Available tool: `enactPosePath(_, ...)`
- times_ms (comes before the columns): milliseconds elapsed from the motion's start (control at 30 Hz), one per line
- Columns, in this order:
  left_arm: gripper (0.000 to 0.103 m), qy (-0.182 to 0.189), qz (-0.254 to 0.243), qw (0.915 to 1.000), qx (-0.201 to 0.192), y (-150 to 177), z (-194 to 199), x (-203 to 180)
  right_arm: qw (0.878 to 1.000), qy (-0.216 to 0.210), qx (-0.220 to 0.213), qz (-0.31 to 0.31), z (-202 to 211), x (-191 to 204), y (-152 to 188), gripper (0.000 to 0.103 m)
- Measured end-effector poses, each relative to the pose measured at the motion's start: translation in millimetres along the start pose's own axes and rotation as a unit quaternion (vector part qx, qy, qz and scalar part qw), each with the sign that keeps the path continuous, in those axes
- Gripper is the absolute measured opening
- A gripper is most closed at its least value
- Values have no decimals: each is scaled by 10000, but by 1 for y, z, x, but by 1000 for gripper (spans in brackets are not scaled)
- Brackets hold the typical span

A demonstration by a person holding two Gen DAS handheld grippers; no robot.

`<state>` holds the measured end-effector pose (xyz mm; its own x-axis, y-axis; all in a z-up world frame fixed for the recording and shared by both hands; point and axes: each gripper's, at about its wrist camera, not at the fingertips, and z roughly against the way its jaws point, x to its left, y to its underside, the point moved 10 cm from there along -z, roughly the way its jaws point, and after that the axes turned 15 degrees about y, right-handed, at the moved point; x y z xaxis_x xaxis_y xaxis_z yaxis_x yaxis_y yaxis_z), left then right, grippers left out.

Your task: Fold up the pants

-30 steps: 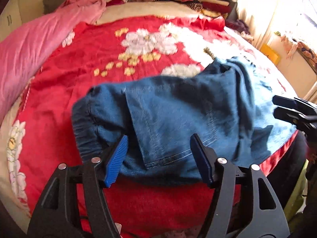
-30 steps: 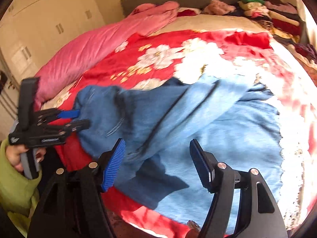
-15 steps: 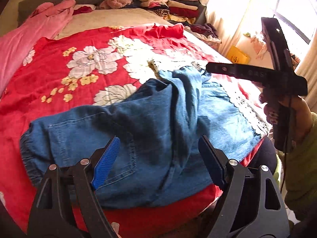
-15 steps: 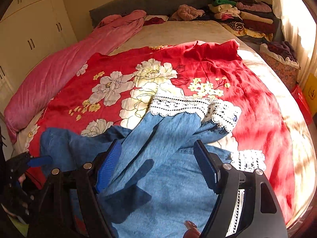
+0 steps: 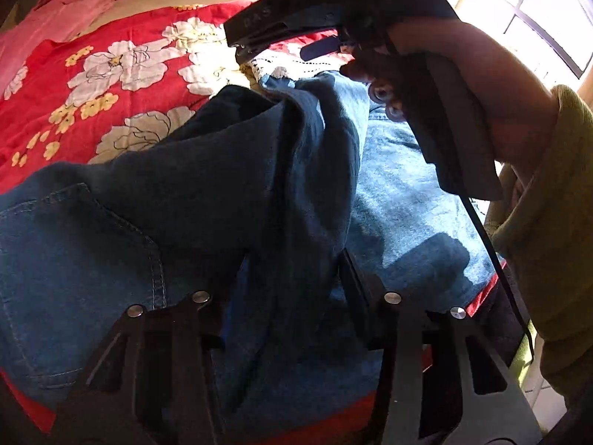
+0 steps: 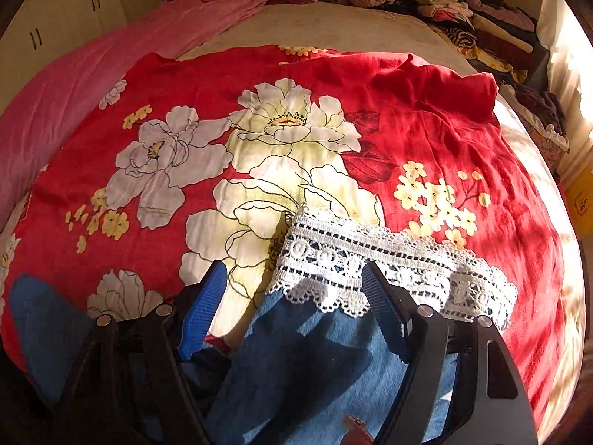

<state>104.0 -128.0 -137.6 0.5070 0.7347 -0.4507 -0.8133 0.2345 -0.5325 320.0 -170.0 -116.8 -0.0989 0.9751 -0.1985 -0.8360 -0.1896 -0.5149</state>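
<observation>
Blue denim pants (image 5: 207, 193) with white lace hems lie crumpled on a red floral blanket (image 5: 111, 74). My left gripper (image 5: 292, 278) is open, low over the pants, with a raised fold of denim between its jaws; its fingertips are in shadow. In the right wrist view the lace hem (image 6: 370, 259) of a pant leg (image 6: 315, 363) lies between the open jaws of my right gripper (image 6: 296, 289). The right gripper (image 5: 296, 44) also shows in the left wrist view, held by a hand above the hem.
A pink duvet (image 6: 74, 85) lies along the left side of the bed. A stack of folded clothes (image 6: 474, 22) sits at the far right by the headboard. The person's green sleeve (image 5: 548, 222) is at the right, near a bright window (image 5: 537, 11).
Both grippers have moved forward and lower over the pants. The right gripper has reached the lace hem. The left now has a denim fold between its jaws.
</observation>
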Motion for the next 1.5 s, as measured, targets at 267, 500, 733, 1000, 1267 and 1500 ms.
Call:
enactPosePath(267, 29, -25, -217, 9997, 52, 0, 2, 1, 9984, 170, 96, -525, -39, -25, -4, 23)
enactPosePath(500, 29, -33, -261, 9997, 1, 0, 6, -2, 9903, -454, -332, -1273, 22, -86, 22, 16)
enactPosePath(733, 13, -267, -425, 9985, -201, -6, 16, -1, 9749, -592, -608, -2057, 94, -164, 85, 16)
enactPosePath(1000, 0, -326, -819, 9955, -340, -12, 40, -10, 9620, -609, -596, -2595, 145, -199, 181, 16)
enactPosePath(1267, 0, -420, -1188, 9920, -26, 18, 46, -18, 9673, -544, -86, -2475, 143, -183, 248, 16)
enactPosePath(1500, 0, -417, -1336, 9901, 90, 32, 46, -26, 9662, -423, -170, -2539, 157, -195, 264, 4)
